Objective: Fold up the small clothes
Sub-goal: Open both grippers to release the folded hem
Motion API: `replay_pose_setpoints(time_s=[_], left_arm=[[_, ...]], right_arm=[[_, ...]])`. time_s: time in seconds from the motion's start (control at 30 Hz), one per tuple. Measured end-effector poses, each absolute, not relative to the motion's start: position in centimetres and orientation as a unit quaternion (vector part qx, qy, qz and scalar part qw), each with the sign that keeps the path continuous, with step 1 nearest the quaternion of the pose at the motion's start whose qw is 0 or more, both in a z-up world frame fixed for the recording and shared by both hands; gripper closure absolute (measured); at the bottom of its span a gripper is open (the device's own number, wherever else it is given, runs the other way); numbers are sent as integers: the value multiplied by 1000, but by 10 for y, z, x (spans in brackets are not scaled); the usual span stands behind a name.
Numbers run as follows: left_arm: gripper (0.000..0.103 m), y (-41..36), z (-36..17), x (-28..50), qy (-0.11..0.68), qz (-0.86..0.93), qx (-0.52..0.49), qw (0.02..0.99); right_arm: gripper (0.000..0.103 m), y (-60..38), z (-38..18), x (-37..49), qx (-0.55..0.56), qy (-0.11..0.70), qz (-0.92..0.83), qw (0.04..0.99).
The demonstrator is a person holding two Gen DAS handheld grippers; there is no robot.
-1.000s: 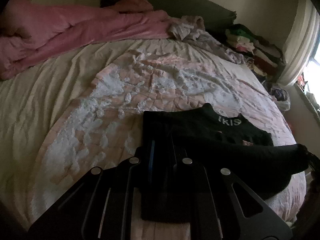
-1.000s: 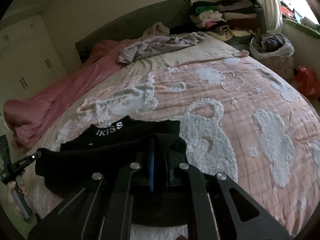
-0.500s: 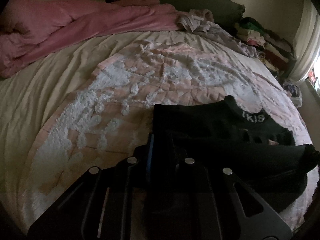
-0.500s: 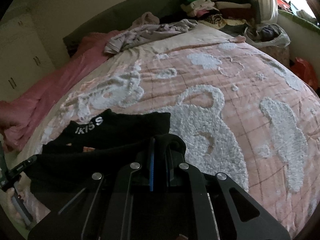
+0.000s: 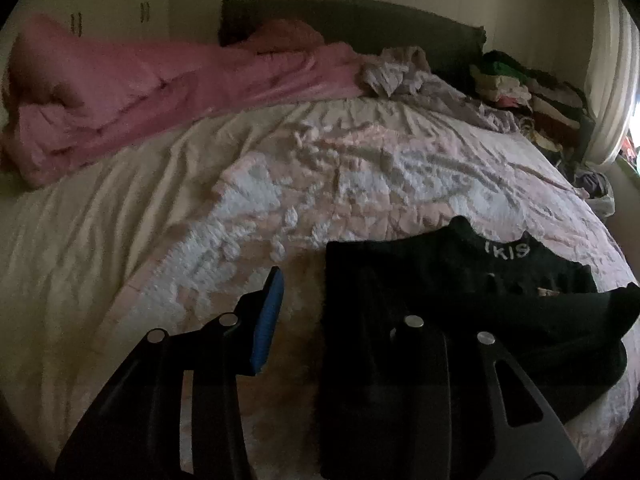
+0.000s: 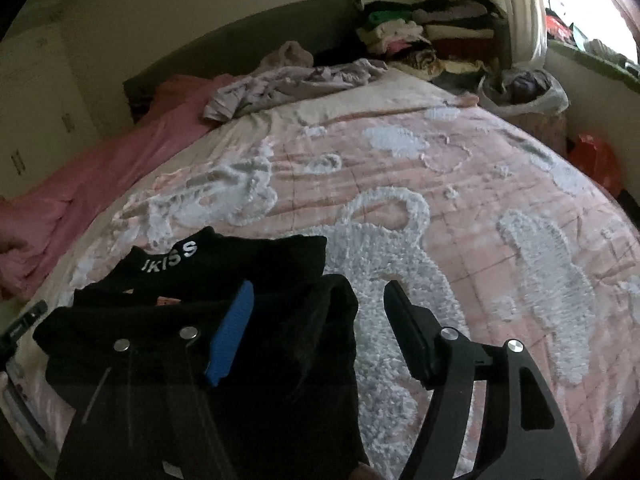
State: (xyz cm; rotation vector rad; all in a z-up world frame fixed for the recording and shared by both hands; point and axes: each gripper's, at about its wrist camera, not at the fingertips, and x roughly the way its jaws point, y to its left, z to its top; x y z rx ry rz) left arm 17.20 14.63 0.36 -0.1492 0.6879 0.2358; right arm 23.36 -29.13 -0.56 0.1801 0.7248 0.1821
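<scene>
Left wrist view: the left gripper [image 5: 320, 300], whose jaws have just been opening, stands spread over the near left corner of the small black knitted garment with white lettering [image 5: 460, 280], nothing pinched; the garment lies on the pink quilted bedspread with white tufted shapes [image 5: 360, 184], its long axis running rightward from this tool. Right wrist view: the right gripper [image 6: 320, 308], jaws likewise just opened, straddles the garment's [image 6: 240, 264] right edge without pressing it; the crumpled pink duvet [image 6: 100, 176] and lilac cloth [image 6: 296, 84] lie well apart, obstructing nothing.
</scene>
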Motion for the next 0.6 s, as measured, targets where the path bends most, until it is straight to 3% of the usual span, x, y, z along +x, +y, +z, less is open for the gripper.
replay_pose_setpoints(time_s=[0.17, 0.33, 0.6], left_arm=[[59, 137, 18, 160, 320, 114, -58, 939], [42, 124, 24, 152, 321, 89, -47, 942], [38, 105, 17, 145, 339, 68, -30, 938]], right_arm=[[36, -276, 9, 212, 63, 333, 124, 932], [36, -256, 18, 195, 40, 324, 158, 932], [36, -229, 24, 176, 9, 316, 191, 929]])
